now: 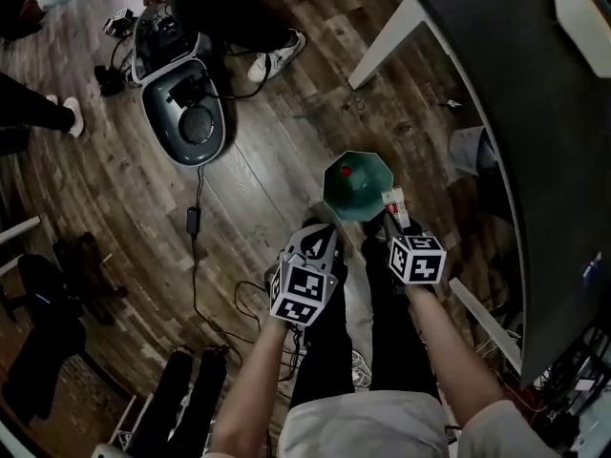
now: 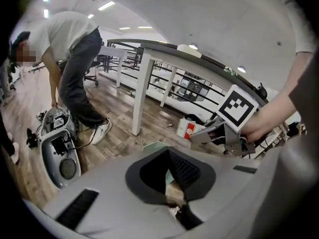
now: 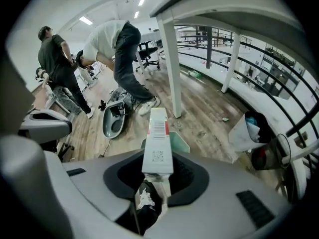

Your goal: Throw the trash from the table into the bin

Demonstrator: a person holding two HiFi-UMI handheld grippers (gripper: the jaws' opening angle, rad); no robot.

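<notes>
A green bin point(image 1: 353, 187) stands on the wooden floor beside the table, with a small red thing inside. My right gripper point(image 1: 387, 225) is shut on a long white box point(image 1: 394, 203) with a red band and a barcode, held at the bin's near right rim. In the right gripper view the box point(image 3: 158, 138) juts out past the pads point(image 3: 184, 176) over the bin's edge point(image 3: 180, 141). My left gripper point(image 1: 320, 232) hangs at the bin's near left rim. Its jaws stand a narrow gap apart with nothing seen between them, and the bin point(image 2: 154, 146) shows through.
The dark table point(image 1: 535, 113) with a white leg point(image 1: 387, 41) runs along the right. A grey device point(image 1: 186, 113) with cables lies on the floor at the upper left, where a person point(image 3: 122, 54) bends over it. A white bag point(image 1: 468, 151) sits under the table.
</notes>
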